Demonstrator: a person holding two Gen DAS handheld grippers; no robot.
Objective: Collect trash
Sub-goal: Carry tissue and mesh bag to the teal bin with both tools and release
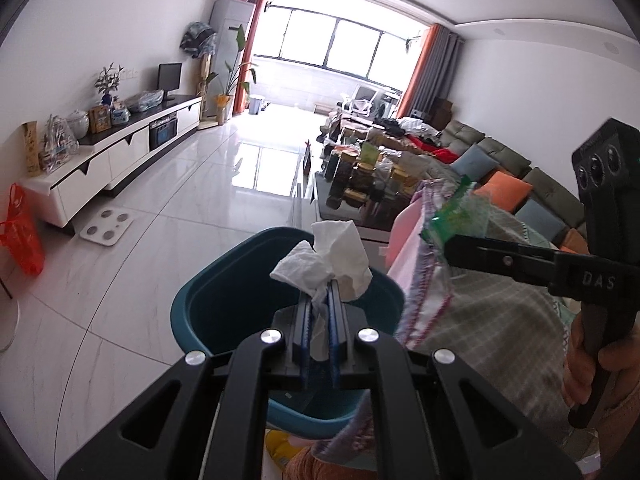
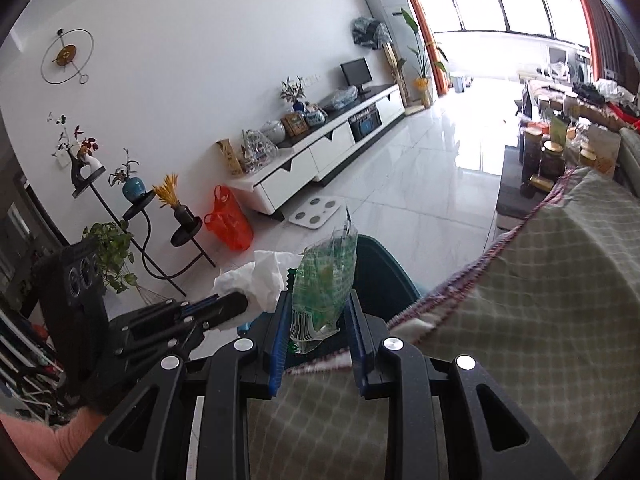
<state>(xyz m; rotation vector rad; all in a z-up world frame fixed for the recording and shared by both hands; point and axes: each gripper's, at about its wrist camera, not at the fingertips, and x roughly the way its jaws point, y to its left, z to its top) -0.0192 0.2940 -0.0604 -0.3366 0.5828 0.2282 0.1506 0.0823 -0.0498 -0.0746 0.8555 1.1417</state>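
My left gripper (image 1: 320, 300) is shut on a crumpled white tissue (image 1: 328, 256) and hangs over the mouth of a teal trash bin (image 1: 208, 300) on the floor. In the right wrist view the same left gripper (image 2: 236, 302) comes in from the left with the tissue (image 2: 260, 272). My right gripper (image 2: 320, 300) is shut on a clear green-printed plastic wrapper (image 2: 326, 280), held upright just before the bin's rim (image 2: 384, 276). The left wrist view shows the right gripper (image 1: 448, 244) at the right with the wrapper (image 1: 456, 216) beside the bin.
A grey checked blanket (image 2: 540, 300) with a fringed edge lies right of the bin. A crowded coffee table (image 1: 360, 184) and a sofa (image 1: 500, 168) stand beyond it. On the white tiled floor are an orange plastic bag (image 2: 230, 224), a bathroom scale (image 2: 316, 210) and a low TV cabinet (image 2: 320, 152).
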